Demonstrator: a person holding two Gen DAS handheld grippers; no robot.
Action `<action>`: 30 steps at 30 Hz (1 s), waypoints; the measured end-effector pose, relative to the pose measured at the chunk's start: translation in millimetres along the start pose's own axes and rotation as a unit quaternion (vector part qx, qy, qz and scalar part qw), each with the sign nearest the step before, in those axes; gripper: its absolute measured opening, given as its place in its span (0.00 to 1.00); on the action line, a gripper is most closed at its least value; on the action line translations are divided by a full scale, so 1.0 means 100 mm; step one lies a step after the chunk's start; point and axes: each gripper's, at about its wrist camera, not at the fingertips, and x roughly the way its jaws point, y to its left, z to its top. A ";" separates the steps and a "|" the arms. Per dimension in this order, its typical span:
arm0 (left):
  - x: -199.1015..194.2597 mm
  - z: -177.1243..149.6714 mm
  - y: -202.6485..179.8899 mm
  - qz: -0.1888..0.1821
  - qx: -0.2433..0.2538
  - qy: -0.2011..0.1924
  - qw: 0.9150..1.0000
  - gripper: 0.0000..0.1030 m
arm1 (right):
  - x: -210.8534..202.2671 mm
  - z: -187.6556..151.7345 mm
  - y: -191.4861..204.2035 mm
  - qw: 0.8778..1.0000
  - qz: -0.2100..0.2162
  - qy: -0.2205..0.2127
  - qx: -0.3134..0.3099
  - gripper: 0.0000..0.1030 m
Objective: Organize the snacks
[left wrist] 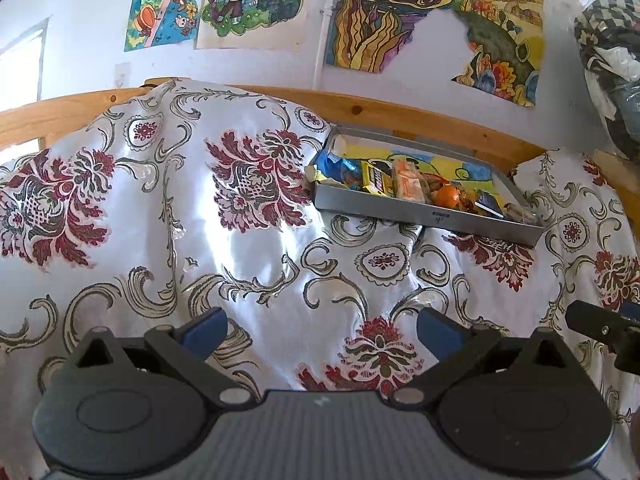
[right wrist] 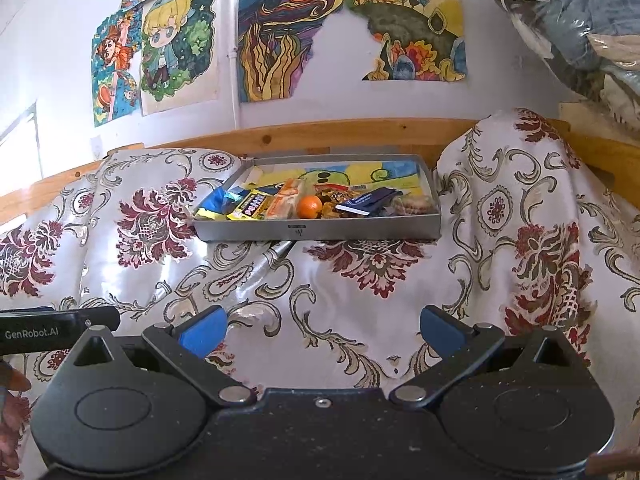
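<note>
Left wrist view: floral cloth [left wrist: 248, 240] covered surface; drawings [left wrist: 400, 12] on far wall. Left gripper [left wrist: 320, 330] hovered low over near cloth, jaws spread, empty. Grey tray [left wrist: 424, 216] of snacks lay far right, long axis slanting toward far left.

Right wrist view: right gripper [right wrist: 320, 330] level, jaws spread, empty. Tray [right wrist: 320, 232] straight ahead, long axis left-right; orange [right wrist: 310, 205] mid-tray among wrapped snacks. Path clear.
</note>
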 end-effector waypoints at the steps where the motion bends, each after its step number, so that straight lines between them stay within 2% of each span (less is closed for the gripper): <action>1: 0.00 0.00 0.00 0.000 0.001 0.001 1.000 1.00 | 0.00 0.00 0.00 1.000 0.000 0.000 0.001 0.99; 26: 0.01 -0.01 0.00 0.000 0.000 0.006 1.000 1.00 | 0.01 -0.01 -0.01 1.000 -0.001 0.004 0.000 0.99; 30: -0.01 -0.01 -0.04 0.016 0.017 0.006 1.000 1.00 | 0.01 -0.01 -0.01 1.000 -0.001 0.003 0.000 0.99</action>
